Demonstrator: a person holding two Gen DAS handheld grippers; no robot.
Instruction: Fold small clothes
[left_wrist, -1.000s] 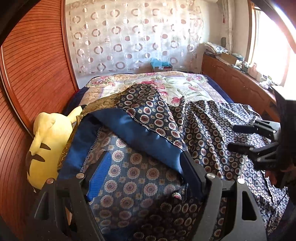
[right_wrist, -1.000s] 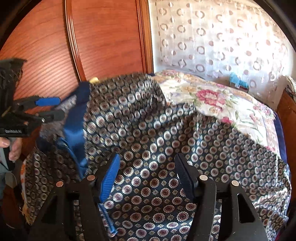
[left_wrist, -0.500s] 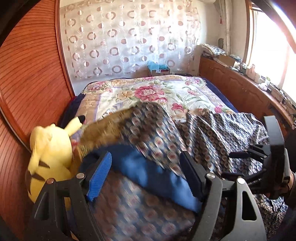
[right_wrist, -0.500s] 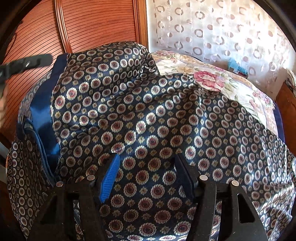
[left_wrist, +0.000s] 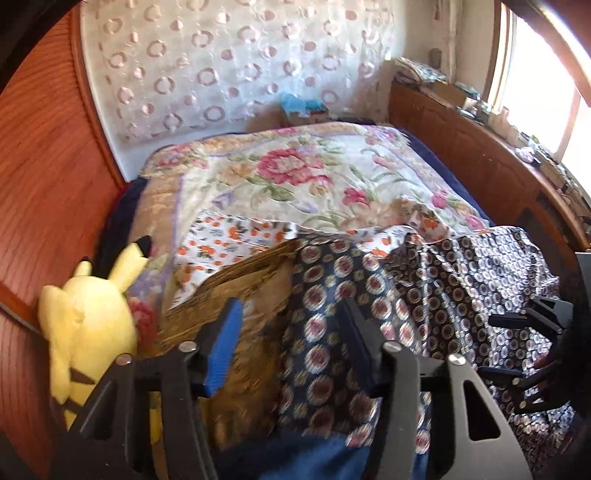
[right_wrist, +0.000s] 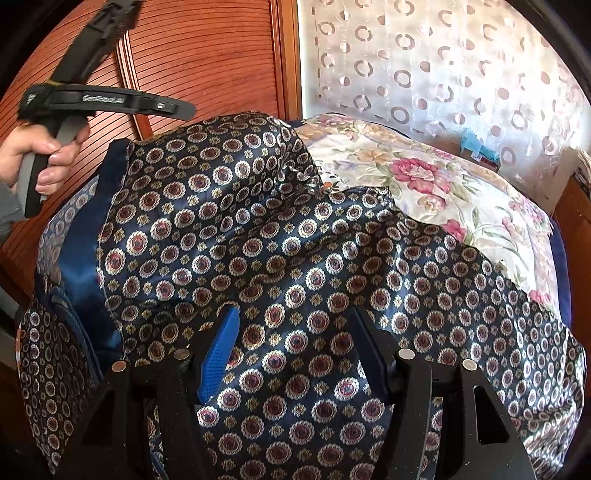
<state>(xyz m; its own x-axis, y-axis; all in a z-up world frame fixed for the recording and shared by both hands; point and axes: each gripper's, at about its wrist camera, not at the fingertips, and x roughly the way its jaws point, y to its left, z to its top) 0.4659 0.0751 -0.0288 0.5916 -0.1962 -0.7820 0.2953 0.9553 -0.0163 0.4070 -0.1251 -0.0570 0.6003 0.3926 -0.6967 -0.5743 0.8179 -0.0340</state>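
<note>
A dark navy satin garment (right_wrist: 295, 240) with round medallions and a blue band (right_wrist: 79, 251) lies spread on the bed. In the left wrist view its golden-brown inner side (left_wrist: 251, 295) shows beside the patterned face (left_wrist: 325, 295). My left gripper (left_wrist: 291, 343) hangs over this fold with its jaws closing. Cloth lies between the fingers, but the pads do not press on it. My right gripper (right_wrist: 293, 347) stands open just above the garment's middle, and it also shows at the right edge (left_wrist: 524, 343). A hand (right_wrist: 40, 151) holds the left gripper's handle at the upper left.
A yellow plush toy (left_wrist: 85, 332) leans on the wooden panel (left_wrist: 48, 166) at the left. A floral quilt (left_wrist: 295, 173) covers the bed, with a white cloth with orange flowers (left_wrist: 229, 236) on it. A cluttered wooden cabinet (left_wrist: 480, 155) runs along the right, below the window.
My left gripper has swung across the garment and its jaws have narrowed. The blue-lined fold has dropped low in its view, uncovering the orange-flowered cloth. The garment's flap now lies folded over.
</note>
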